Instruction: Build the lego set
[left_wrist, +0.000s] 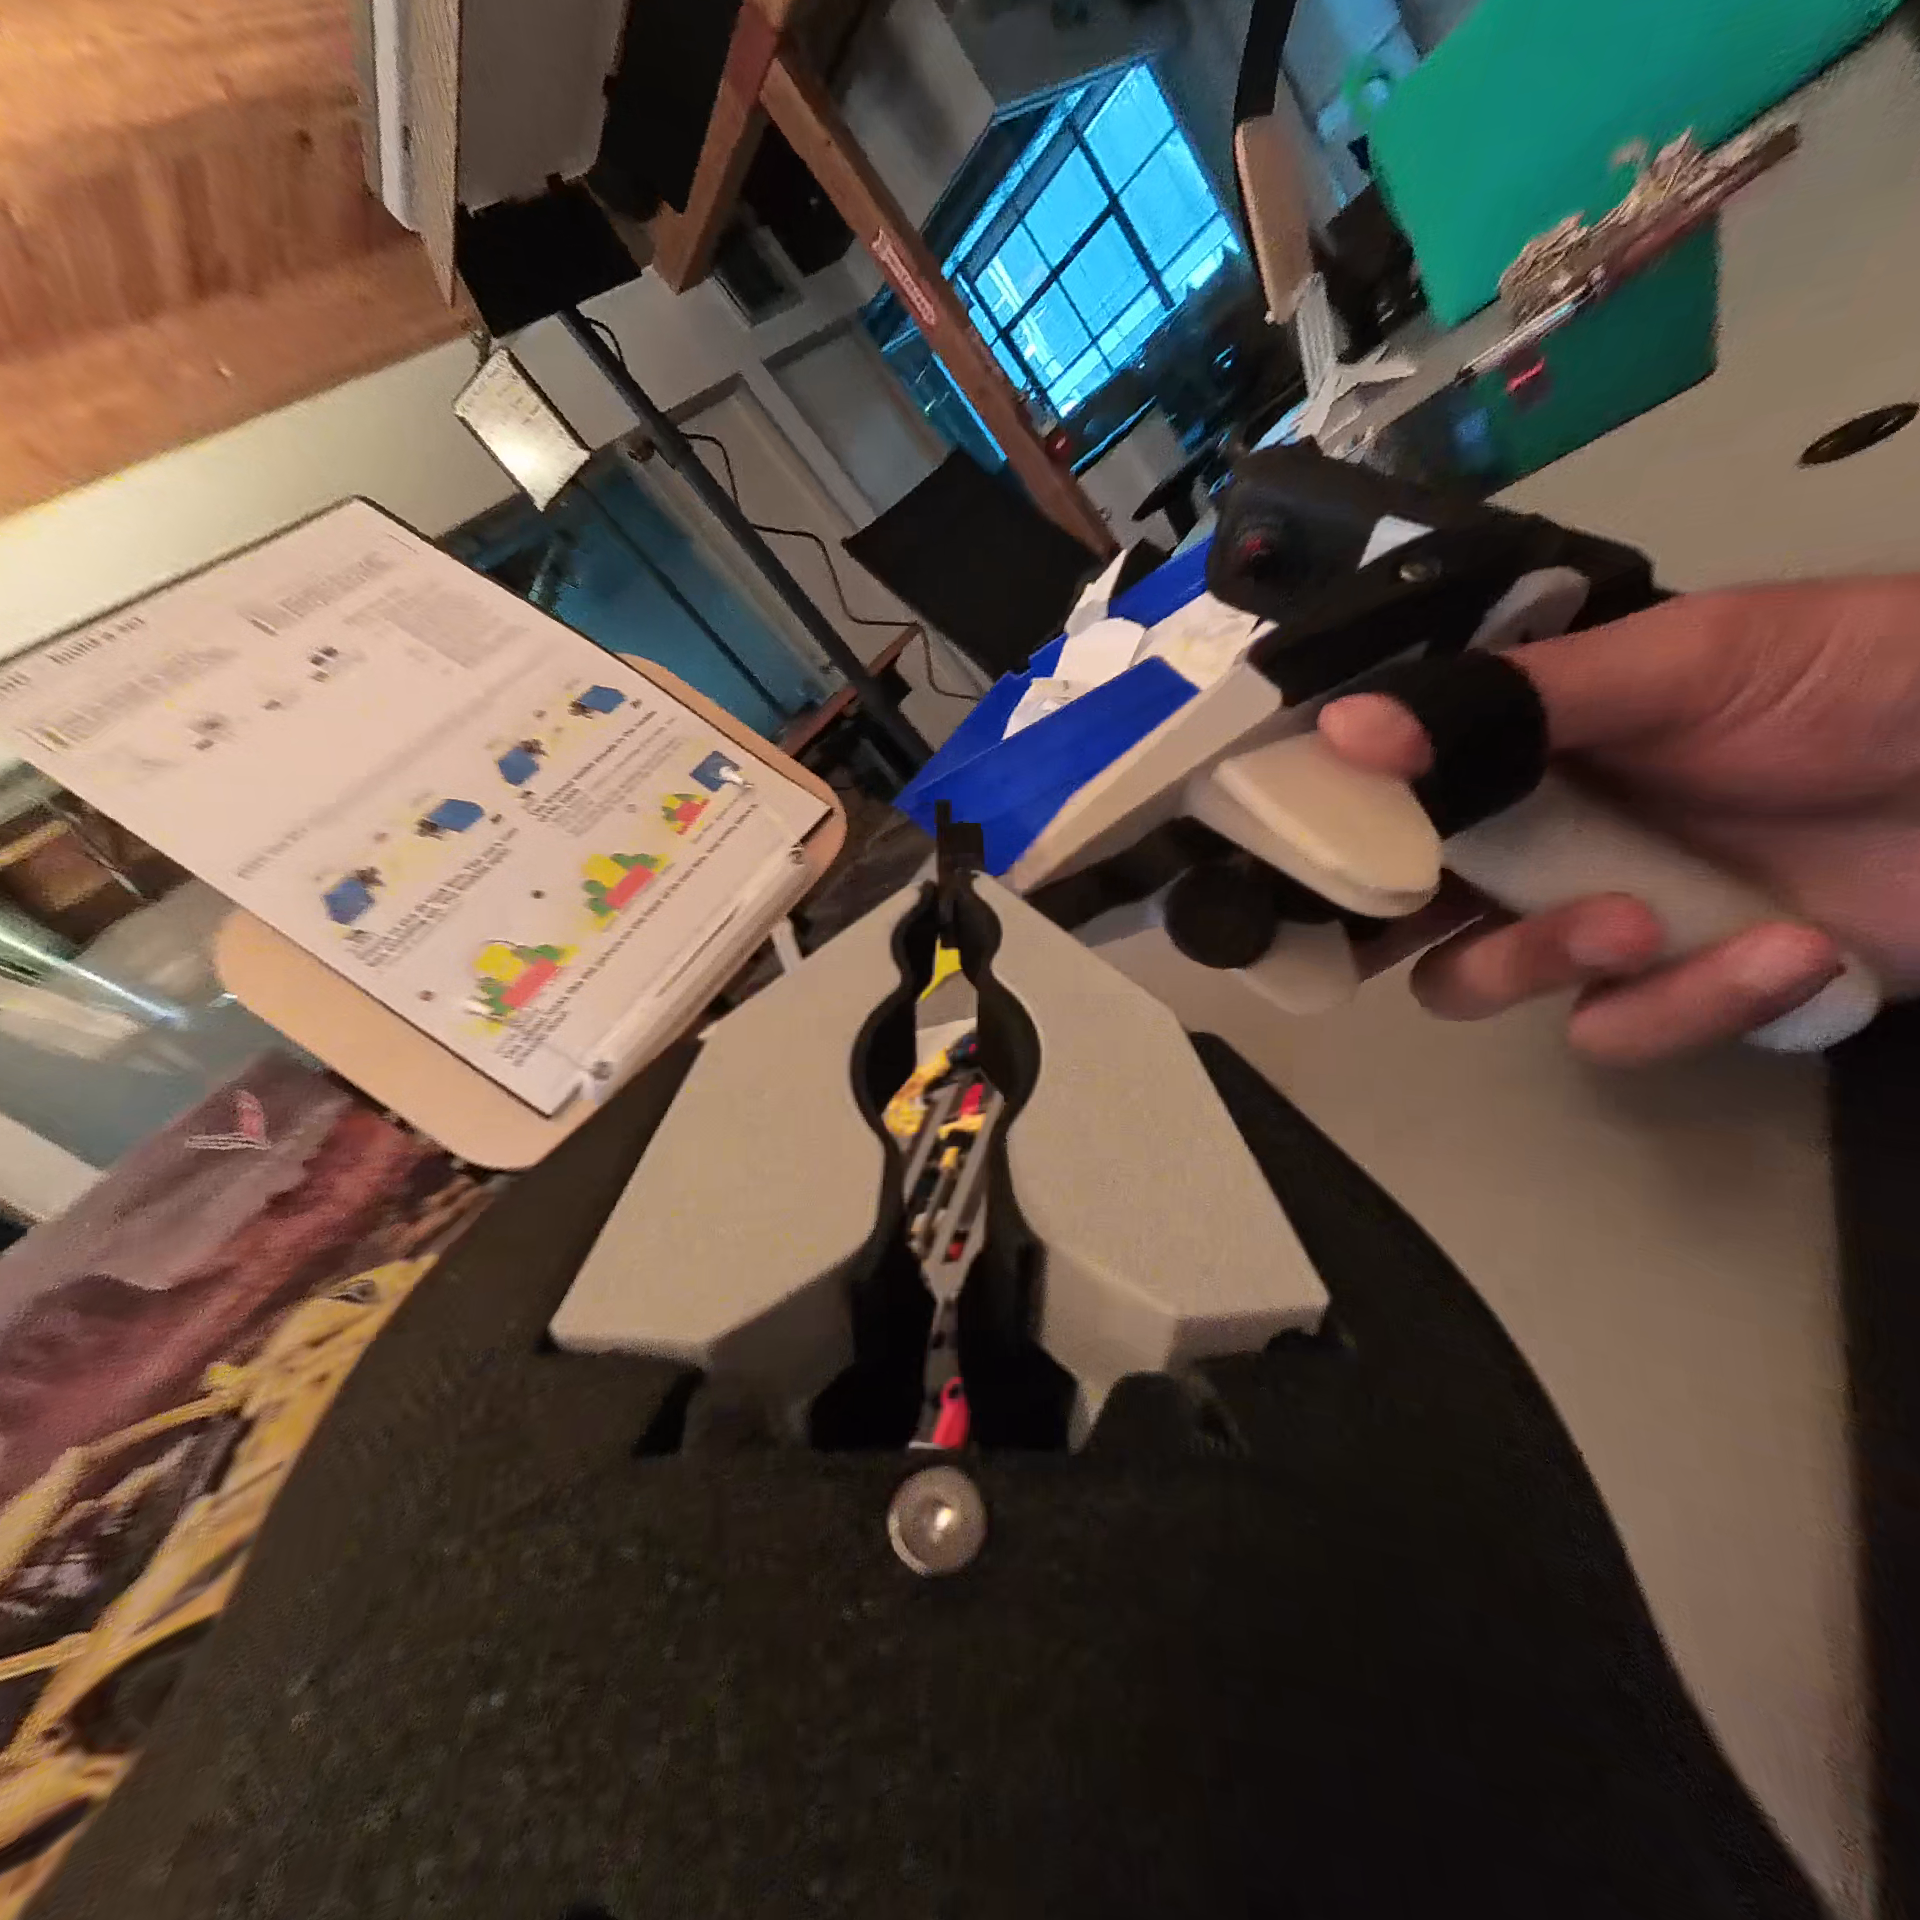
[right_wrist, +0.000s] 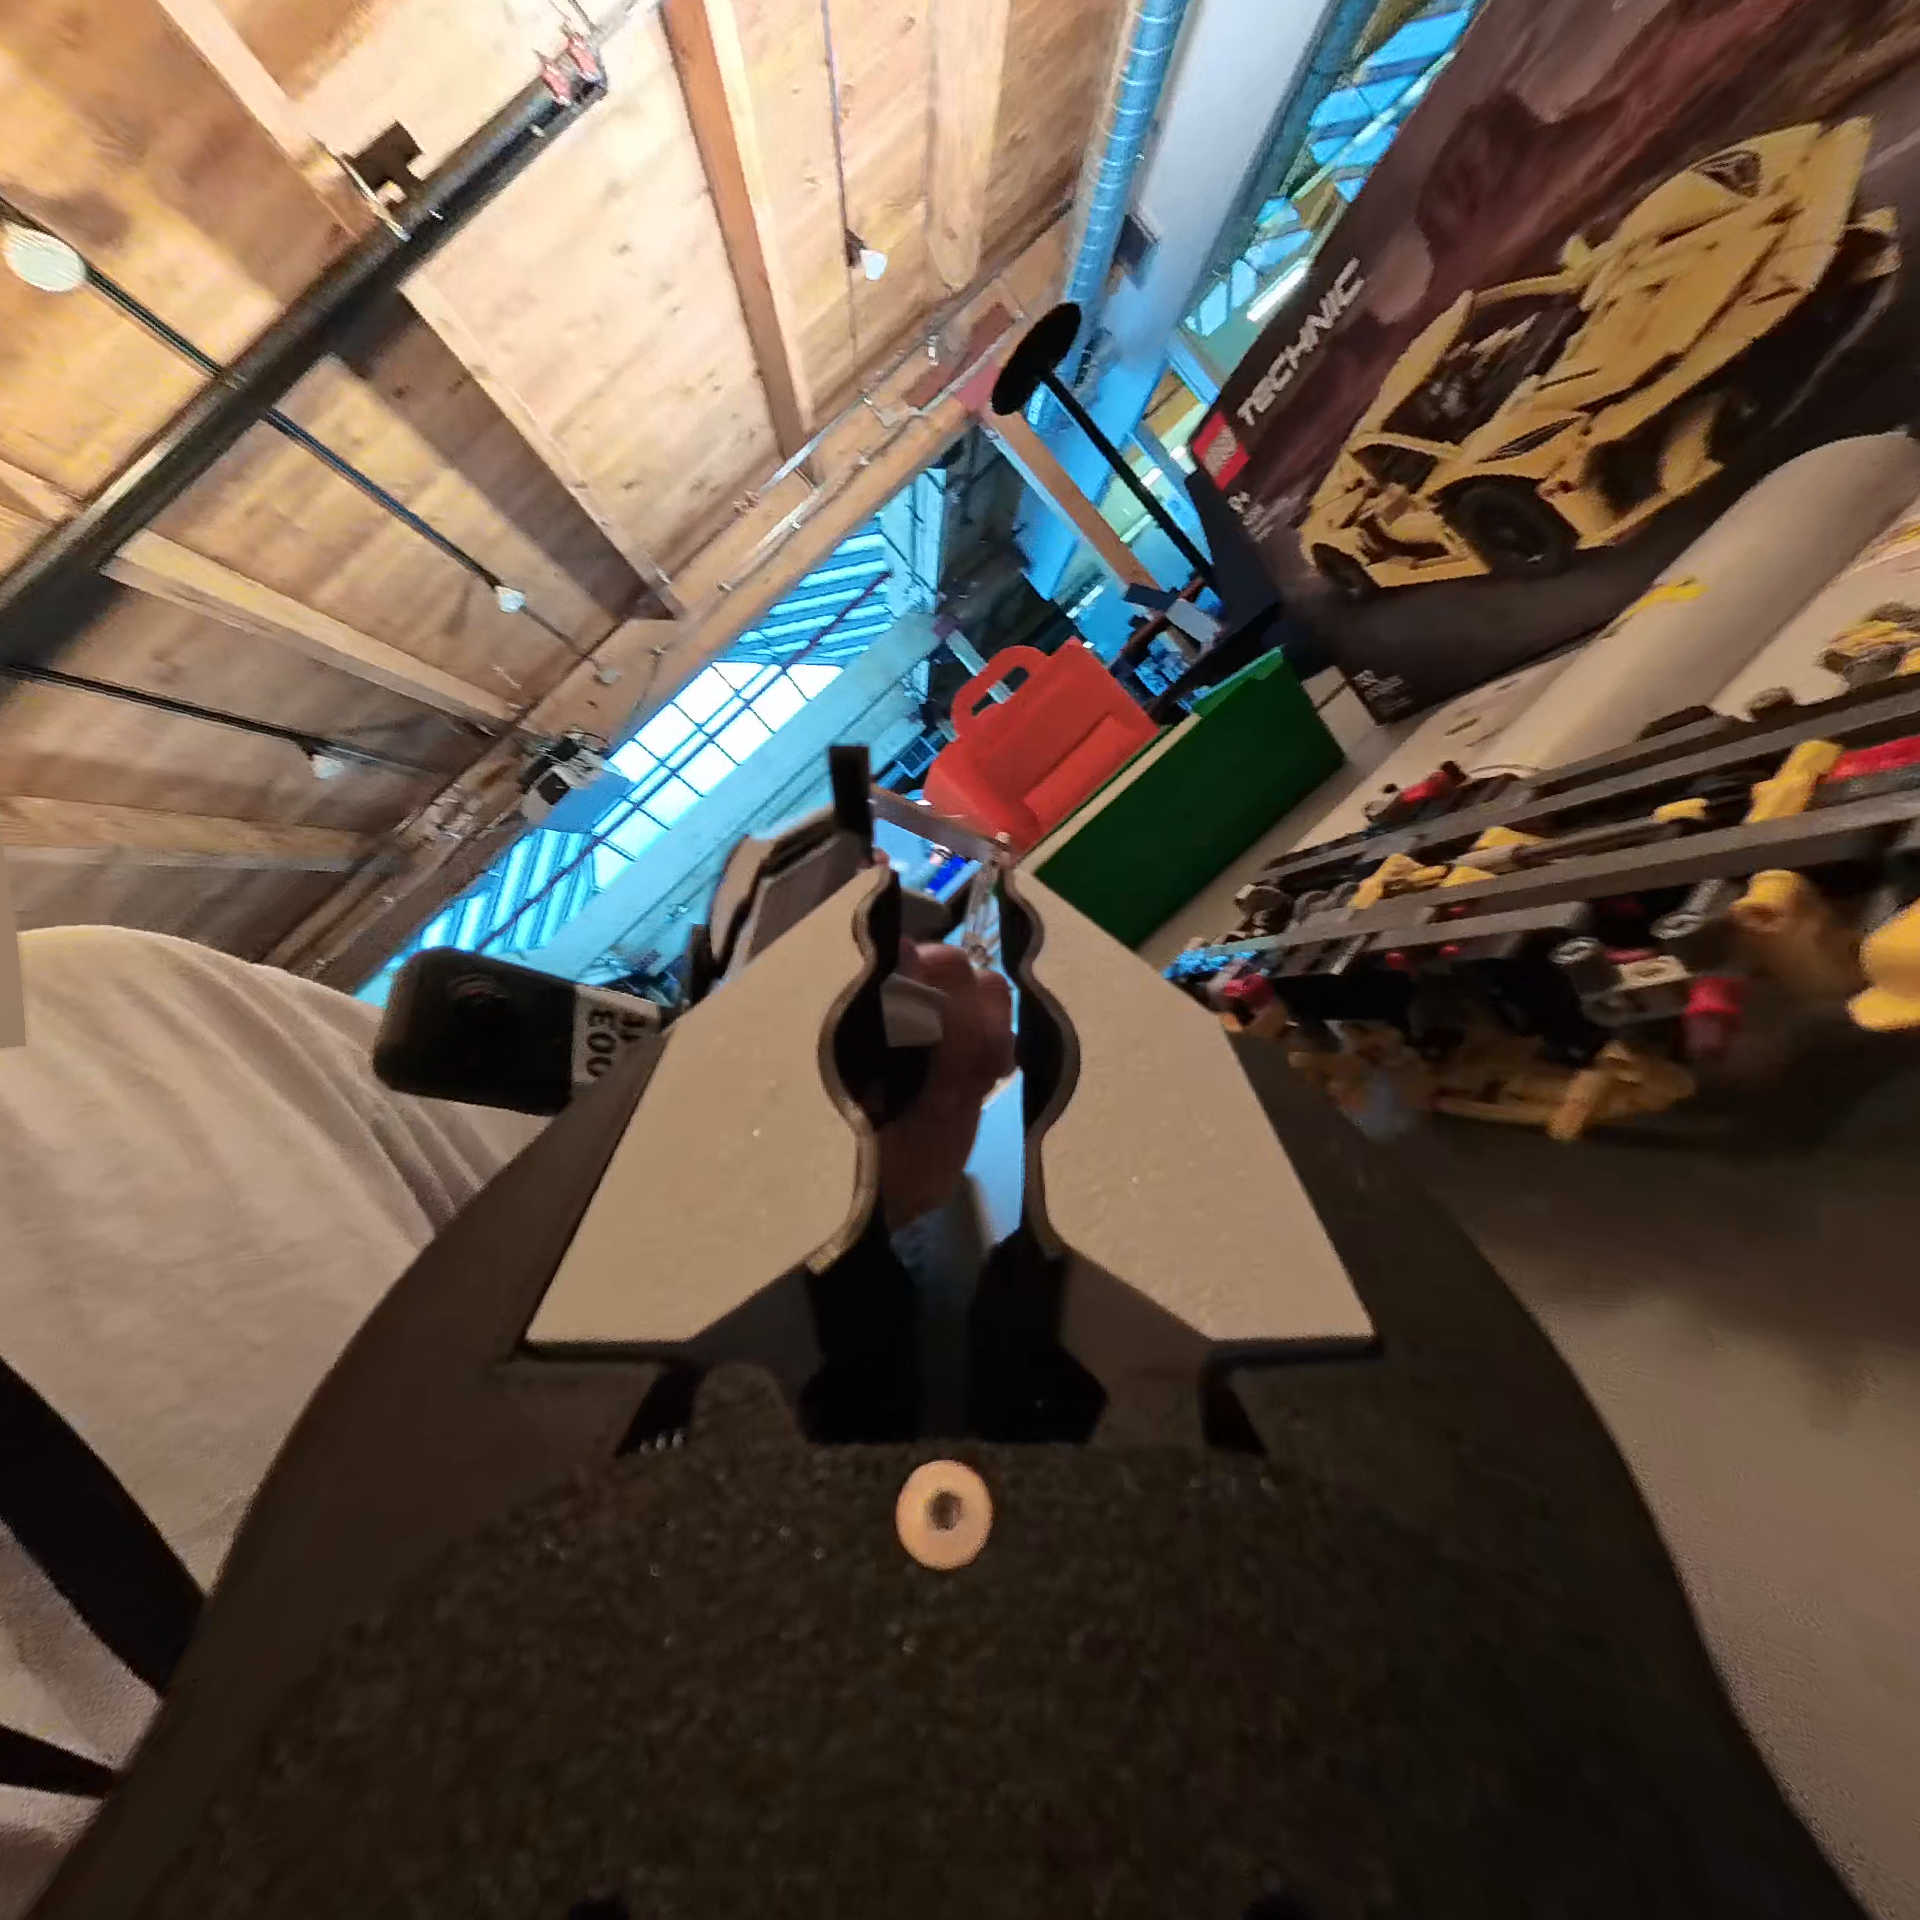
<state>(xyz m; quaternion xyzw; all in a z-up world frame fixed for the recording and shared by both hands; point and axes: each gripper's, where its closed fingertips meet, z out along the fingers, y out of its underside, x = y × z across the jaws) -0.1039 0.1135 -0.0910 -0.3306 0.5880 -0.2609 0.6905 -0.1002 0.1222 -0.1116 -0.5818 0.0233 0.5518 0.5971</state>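
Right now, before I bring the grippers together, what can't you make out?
Left wrist view: black piece in the left gripper, only its tip shows past the fingers.
Left wrist view: instruction sheet, blurred.
Right wrist view: whether the right gripper holds anything; a hand shows through its gap.
Right wrist view: lego build, blurred and cut by the right edge.

Matt grey plastic fingers, rough black foam-like gripper base, glossy cardboard box, bare wood ceiling.
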